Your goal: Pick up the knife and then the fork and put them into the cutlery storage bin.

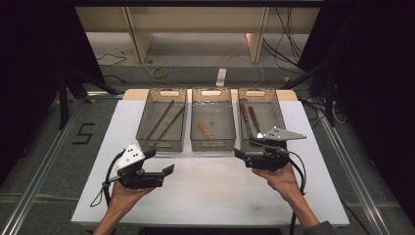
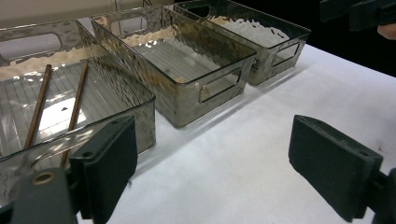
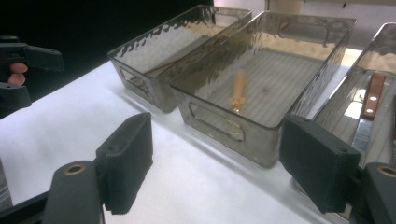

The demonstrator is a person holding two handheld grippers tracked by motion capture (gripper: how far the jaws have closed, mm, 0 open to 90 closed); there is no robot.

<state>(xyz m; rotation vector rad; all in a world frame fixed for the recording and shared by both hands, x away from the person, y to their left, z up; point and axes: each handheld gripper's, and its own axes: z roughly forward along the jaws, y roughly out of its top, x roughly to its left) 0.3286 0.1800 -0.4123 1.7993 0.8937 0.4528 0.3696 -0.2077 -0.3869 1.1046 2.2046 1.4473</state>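
Observation:
Three smoky clear bins stand side by side at the back of the white table (image 1: 215, 193). The left bin (image 1: 159, 143) holds two brown chopsticks (image 1: 166, 120) (image 2: 39, 105). An orange-handled utensil (image 1: 204, 129) (image 3: 239, 91) lies in the middle bin (image 1: 211, 145). Inside the right bin (image 1: 259, 91) are two brown-handled knives (image 1: 246, 117) (image 3: 373, 98). My left gripper (image 1: 159, 162) (image 2: 219, 158) hovers in front of the left bin, open and empty. Held just before the right bin's front wall, my right gripper (image 1: 244, 148) (image 3: 222, 158) is open too, with nothing between its jaws.
Bare white tabletop stretches in front of the bins. Beyond the table are wooden shelf legs, a white power strip (image 1: 221, 77) and loose cables on the grey floor. A "5" mark (image 1: 84, 133) sits on the floor at left. Black curtains flank both sides.

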